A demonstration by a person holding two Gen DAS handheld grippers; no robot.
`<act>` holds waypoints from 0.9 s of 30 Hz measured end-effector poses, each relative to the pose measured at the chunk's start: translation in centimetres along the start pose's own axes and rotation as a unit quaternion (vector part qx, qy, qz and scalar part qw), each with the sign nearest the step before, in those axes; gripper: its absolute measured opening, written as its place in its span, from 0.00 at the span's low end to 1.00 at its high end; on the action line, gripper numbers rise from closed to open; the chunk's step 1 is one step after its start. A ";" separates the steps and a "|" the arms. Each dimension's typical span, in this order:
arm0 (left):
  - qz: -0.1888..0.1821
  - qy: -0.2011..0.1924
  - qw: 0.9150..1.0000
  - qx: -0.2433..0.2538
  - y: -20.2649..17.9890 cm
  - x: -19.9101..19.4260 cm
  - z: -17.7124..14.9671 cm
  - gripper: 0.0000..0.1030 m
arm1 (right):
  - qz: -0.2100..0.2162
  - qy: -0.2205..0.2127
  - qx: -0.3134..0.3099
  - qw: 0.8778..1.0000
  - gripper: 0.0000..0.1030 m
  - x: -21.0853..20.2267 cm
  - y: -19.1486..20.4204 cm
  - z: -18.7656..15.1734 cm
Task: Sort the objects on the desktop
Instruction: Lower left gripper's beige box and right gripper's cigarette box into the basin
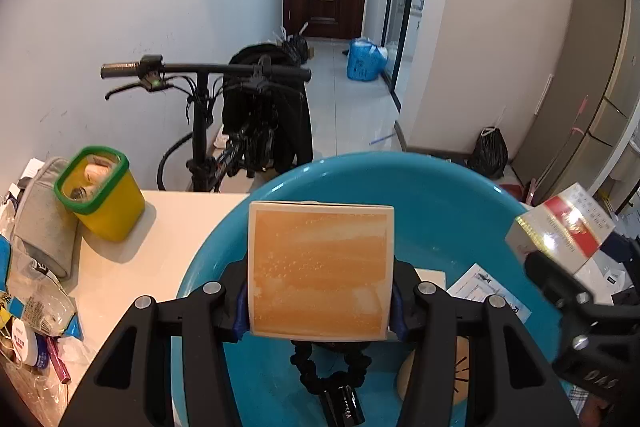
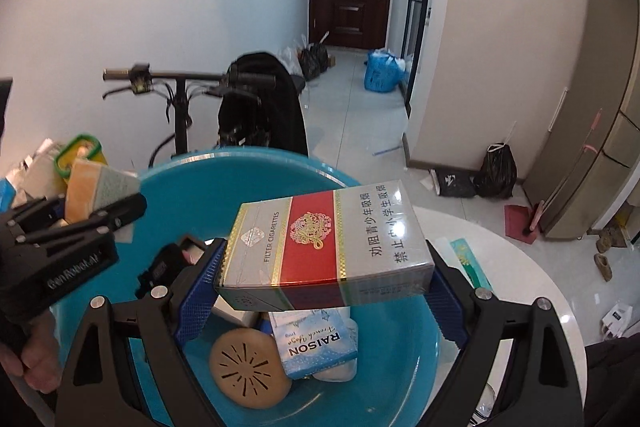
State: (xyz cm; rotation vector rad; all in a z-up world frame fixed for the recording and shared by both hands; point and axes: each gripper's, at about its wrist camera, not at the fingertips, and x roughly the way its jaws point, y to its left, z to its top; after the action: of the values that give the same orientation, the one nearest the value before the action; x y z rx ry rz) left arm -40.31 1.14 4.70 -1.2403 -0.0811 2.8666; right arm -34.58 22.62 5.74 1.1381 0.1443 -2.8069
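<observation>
My left gripper [image 1: 320, 311] is shut on a square orange box [image 1: 319, 269], held above the blue basin [image 1: 420, 195]. My right gripper [image 2: 326, 285] is shut on a silver and red cigarette carton [image 2: 326, 251], its blue pads against the carton's two ends, also over the blue basin [image 2: 256, 171]. In the basin lie a round tan disc [image 2: 248, 369], a light blue RAISON pack [image 2: 314, 341], a black hair tie [image 1: 332, 367] and a small black tube [image 1: 344, 407]. The left gripper with the orange box [image 2: 86, 191] shows at the left of the right wrist view.
A yellow bin with a green rim [image 1: 100, 193] stands on the white table [image 1: 152, 259] left of the basin. Clutter of packets, a grey pouch [image 1: 44, 219] and a white jar [image 1: 24, 347] fills the table's left edge. A black bicycle [image 1: 224, 115] stands behind the table.
</observation>
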 end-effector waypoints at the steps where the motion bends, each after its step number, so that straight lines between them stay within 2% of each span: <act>1: -0.004 0.006 1.000 -0.001 0.2 0.2 0.0 0.52 | 0.000 0.004 -0.006 1.000 0.87 0.3 0.2 -0.1; 6: -0.010 0.051 0.999 -0.008 0.5 2.0 -0.4 0.52 | 0.002 0.026 -0.027 0.999 0.87 1.4 0.9 -0.6; 14: -0.005 0.095 0.995 0.002 0.2 3.4 -1.0 0.52 | 0.021 0.071 -0.033 0.997 0.87 3.3 0.4 -1.2; 16: -0.004 0.100 0.995 0.009 -0.1 3.5 -1.2 0.52 | 0.013 0.078 -0.035 0.996 0.87 3.7 0.2 -1.4; 20: 0.001 0.113 0.993 0.022 -0.6 4.1 -1.6 0.52 | 0.024 0.091 -0.045 0.995 0.87 4.4 0.0 -1.7; 27: 0.001 0.131 0.991 0.021 -0.5 5.1 -1.8 0.52 | 0.028 0.106 -0.042 0.993 0.87 5.1 -0.2 -2.0</act>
State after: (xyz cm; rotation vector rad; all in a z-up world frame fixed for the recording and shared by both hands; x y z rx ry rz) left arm -42.48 1.91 -0.29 -1.5937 -0.0158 2.6627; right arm -36.91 22.77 0.76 1.3950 0.2405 -2.5986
